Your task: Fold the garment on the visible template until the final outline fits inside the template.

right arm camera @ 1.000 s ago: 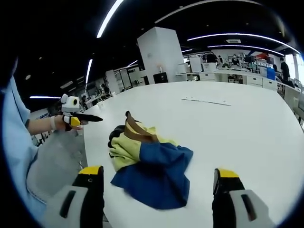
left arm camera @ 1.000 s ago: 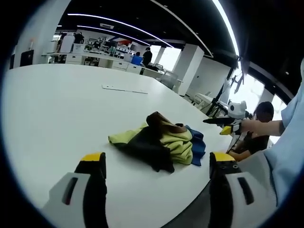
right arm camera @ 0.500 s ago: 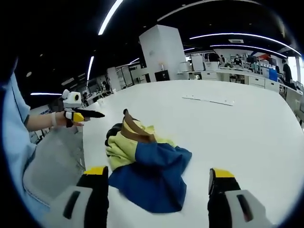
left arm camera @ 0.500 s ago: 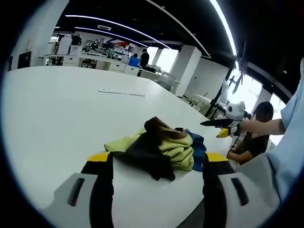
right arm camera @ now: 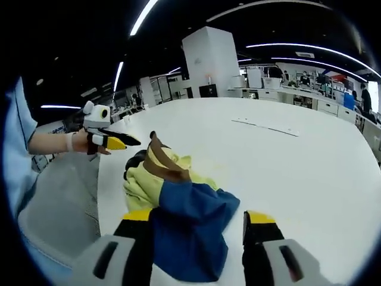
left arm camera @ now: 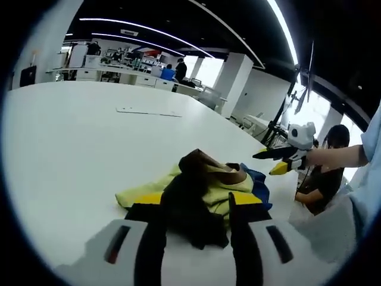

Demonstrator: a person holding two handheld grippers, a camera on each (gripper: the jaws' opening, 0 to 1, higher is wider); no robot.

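A crumpled garment of yellow-green, black, brown and blue cloth lies in a heap near the table's edge. My left gripper is open, and its yellow-tipped jaws stand on either side of the heap's black part. In the right gripper view the garment shows its blue side. My right gripper is open, with the blue cloth between its jaws. Each gripper also appears in the other's view, held in a hand: the right gripper and the left gripper.
The white table stretches far behind the heap. A thin flat pale strip lies further back on it, also seen as the strip. The holder's grey lap is at the table's edge. A seated person and office desks are beyond.
Both grippers have moved in onto the heap. Their jaws have narrowed and now flank cloth, black on the left and blue on the right. The garment itself has not shifted.
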